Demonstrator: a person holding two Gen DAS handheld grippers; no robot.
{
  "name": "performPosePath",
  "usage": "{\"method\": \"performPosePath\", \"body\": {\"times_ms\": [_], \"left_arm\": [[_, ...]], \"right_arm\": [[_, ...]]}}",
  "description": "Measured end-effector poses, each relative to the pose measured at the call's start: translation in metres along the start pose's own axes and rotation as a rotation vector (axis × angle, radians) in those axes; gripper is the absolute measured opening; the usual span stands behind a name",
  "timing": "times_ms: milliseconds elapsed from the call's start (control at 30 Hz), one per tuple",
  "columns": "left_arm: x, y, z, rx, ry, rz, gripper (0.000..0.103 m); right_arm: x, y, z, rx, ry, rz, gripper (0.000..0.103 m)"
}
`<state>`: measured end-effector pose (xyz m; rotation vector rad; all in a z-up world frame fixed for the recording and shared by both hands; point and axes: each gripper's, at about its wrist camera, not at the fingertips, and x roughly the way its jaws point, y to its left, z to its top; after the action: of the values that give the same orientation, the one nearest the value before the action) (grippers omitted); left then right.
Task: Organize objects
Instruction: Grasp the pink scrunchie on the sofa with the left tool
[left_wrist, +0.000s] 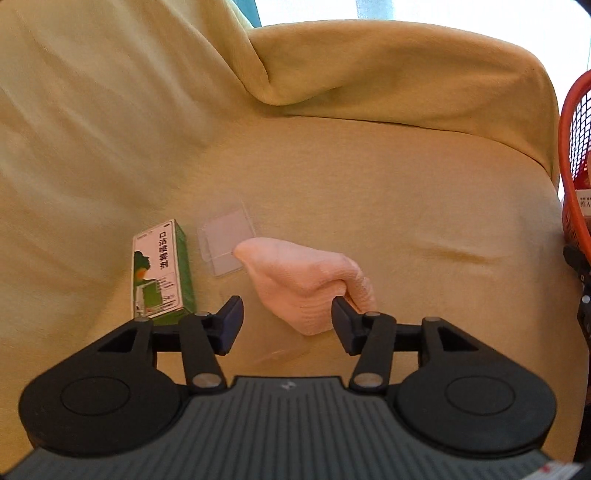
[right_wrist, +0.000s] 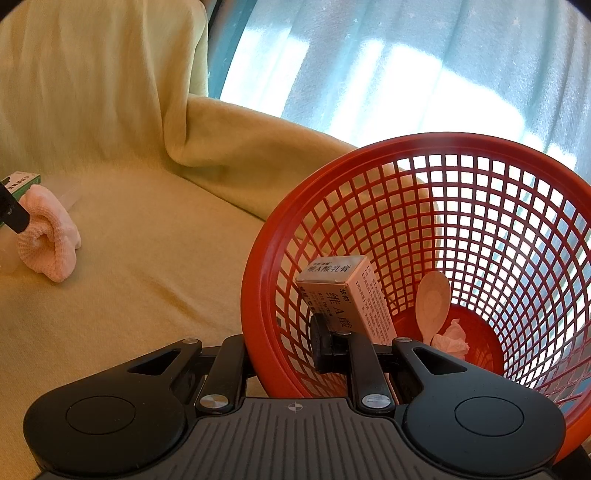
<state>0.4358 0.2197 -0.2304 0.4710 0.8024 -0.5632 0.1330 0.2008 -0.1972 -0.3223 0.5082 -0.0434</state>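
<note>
left claw (left_wrist: 287, 314) spread open beside the pink cloth (left_wrist: 306, 280); right claw (right_wrist: 280, 347) clamps the red basket (right_wrist: 258, 258) rim. next, probably: close on the cloth, carry it to the basket.

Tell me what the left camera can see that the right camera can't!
Only the left wrist view shows the left gripper open around the rolled pink knit sock, and the clear flat plastic case lying plainly on the cloth.

Only the right wrist view shows inside the red plastic mesh basket: a pale cardboard ointment box, a wooden spoon and crumpled white tissue. The right gripper clamps the basket's rim.

Both show the sock, the green and white spray box, the basket and the yellow-green blanket.
</note>
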Motion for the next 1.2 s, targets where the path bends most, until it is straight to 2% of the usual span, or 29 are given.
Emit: {"method": "performPosePath", "body": {"times_ms": [100,233,300,333,367,467,733,867,1200], "left_arm": [[0.008,-0.003,-0.001,-0.024,-0.001,-0.004,0.048],[0.014,-0.011,-0.001,-0.007,0.006,0.03,0.047],[0.015,-0.011,-0.002,-0.008,0.009,0.037,0.039],[0.017,-0.012,-0.003,-0.008,0.014,0.031,0.024],[0.017,-0.013,-0.004,-0.006,0.017,0.03,0.017],[0.015,-0.019,-0.005,0.031,0.018,0.051,0.013],[-0.011,-0.037,-0.005,0.201,0.013,0.092,0.009],[-0.021,-0.043,0.002,0.267,0.004,0.083,0.008],[-0.079,-0.058,0.028,0.392,-0.07,0.04,0.008]], "right_arm": [[0.0,-0.001,-0.001,-0.002,0.001,0.001,0.014],[-0.001,-0.001,-0.001,-0.001,0.0,0.001,0.014],[-0.001,-0.001,-0.001,-0.001,0.001,0.001,0.014],[-0.001,-0.001,-0.001,-0.001,0.0,0.001,0.014],[-0.001,-0.001,-0.001,-0.001,0.0,0.001,0.014],[-0.002,-0.002,-0.002,0.0,0.0,0.001,0.014],[-0.002,-0.002,-0.002,-0.002,0.001,0.001,0.014],[-0.002,-0.002,-0.002,-0.001,0.0,0.001,0.014],[-0.002,-0.002,-0.002,-0.001,0.001,0.001,0.014]]}}
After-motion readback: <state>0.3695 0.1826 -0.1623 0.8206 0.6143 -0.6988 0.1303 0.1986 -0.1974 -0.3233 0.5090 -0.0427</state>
